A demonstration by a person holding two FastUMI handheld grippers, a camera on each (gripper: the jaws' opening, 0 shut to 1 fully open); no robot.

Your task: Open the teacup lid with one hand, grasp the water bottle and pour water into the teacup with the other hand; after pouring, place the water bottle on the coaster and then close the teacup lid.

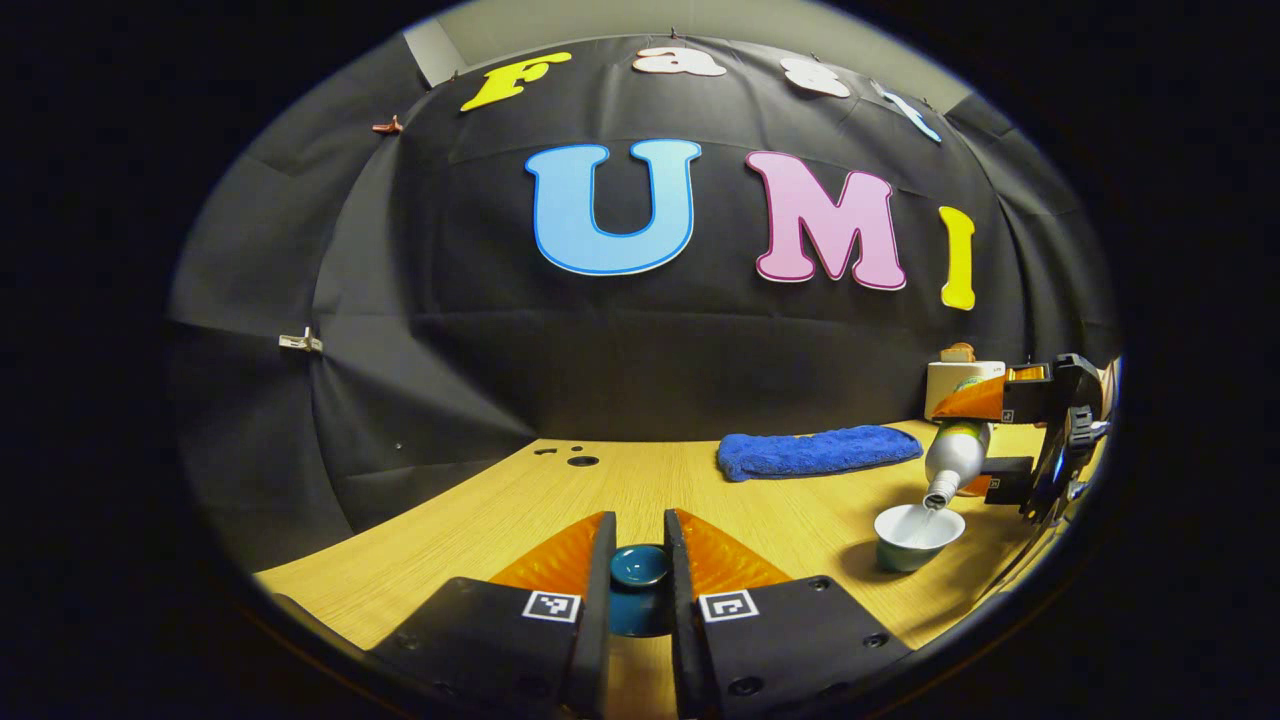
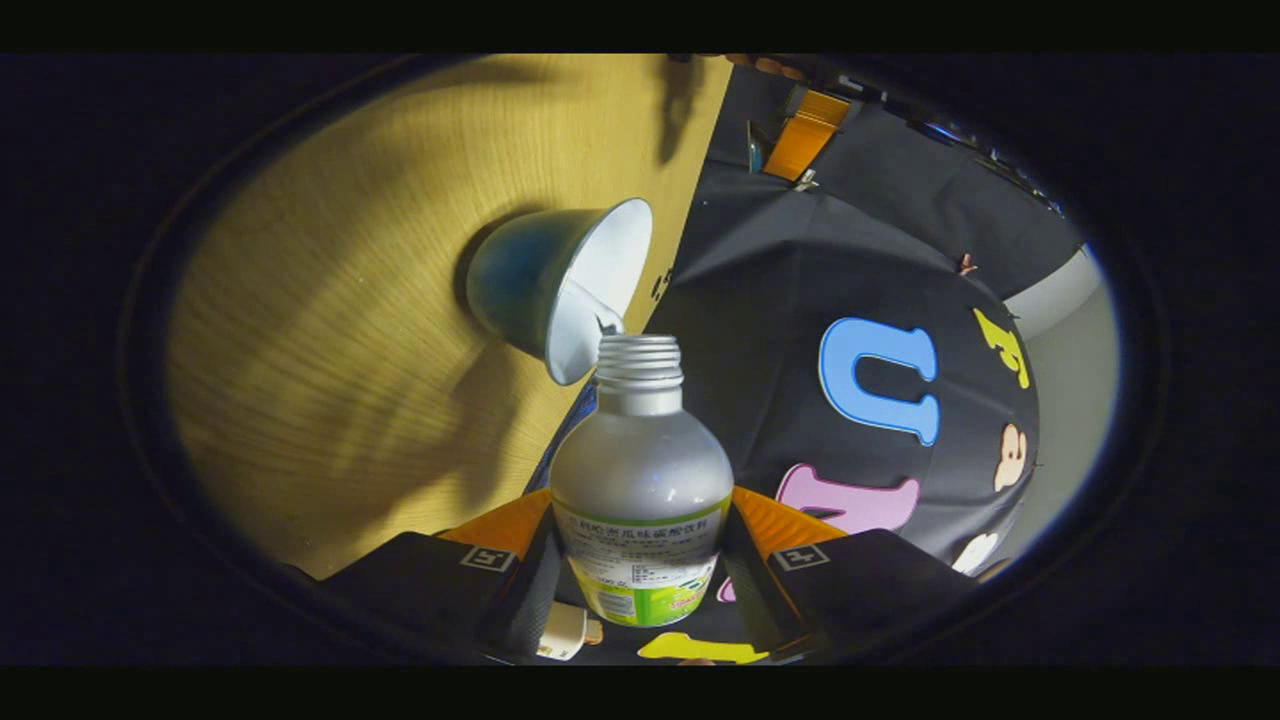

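The left gripper view sits low over the wooden table [image 1: 720,490], level, facing the booth's back wall, with the teacup [image 1: 917,538] off to its right. The right gripper view is rolled sideways, so the table [image 2: 340,330] stands like a wall, close to the teacup [image 2: 560,285]. The 2 views share teacup, water bottle [image 2: 640,480] and table.

Bottle [image 2: 640,480] tipped, mouth over open teal teacup [image 1: 915,538]; lid [image 1: 640,566] off.
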